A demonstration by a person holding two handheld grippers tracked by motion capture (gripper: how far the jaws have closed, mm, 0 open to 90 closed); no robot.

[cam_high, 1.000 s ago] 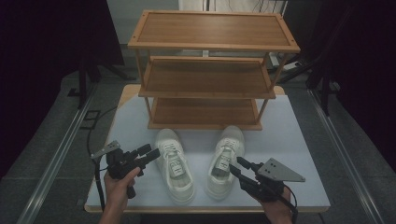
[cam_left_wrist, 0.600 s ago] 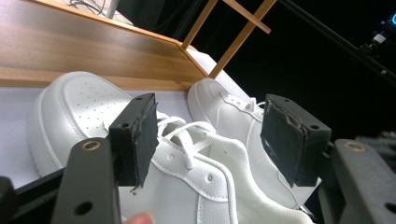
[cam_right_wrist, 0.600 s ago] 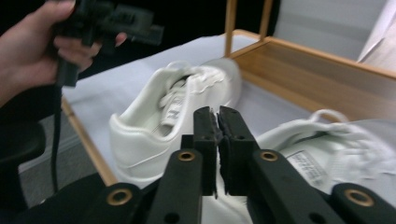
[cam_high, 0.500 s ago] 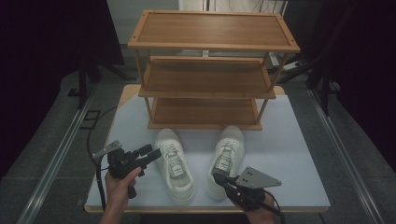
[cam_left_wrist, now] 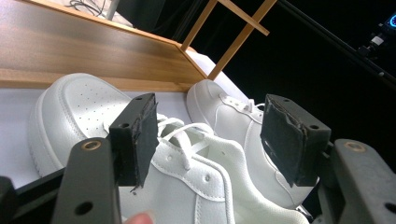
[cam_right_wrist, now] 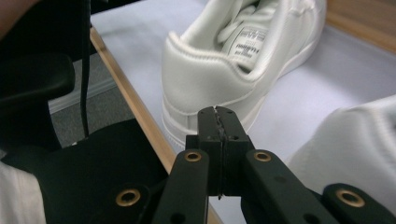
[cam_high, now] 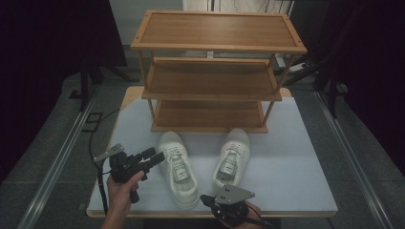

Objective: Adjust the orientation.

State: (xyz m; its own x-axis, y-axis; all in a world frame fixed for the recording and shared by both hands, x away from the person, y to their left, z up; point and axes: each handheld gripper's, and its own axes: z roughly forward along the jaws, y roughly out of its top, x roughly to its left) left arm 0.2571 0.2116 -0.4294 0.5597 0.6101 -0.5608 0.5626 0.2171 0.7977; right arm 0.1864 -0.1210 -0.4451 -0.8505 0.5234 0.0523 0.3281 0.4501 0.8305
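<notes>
Two white sneakers lie toes-away on the grey table top, the left shoe and the right shoe. My left gripper stands open just left of the left shoe, level with its laces. In the left gripper view the left shoe is close ahead of the gripper, the right shoe behind it. My right gripper is shut on nothing at the front edge, pointing left at the left shoe's heel. In the right gripper view the shut gripper is just short of that heel.
A wooden three-tier rack stands at the back of the table, its lowest shelf just beyond the shoe toes. The table's front edge runs beside my right gripper. Bare table surface lies to the right of the right shoe.
My right gripper has moved left and down, from beside the right shoe to the front edge behind the shoes' heels. The left gripper has stayed in place.
</notes>
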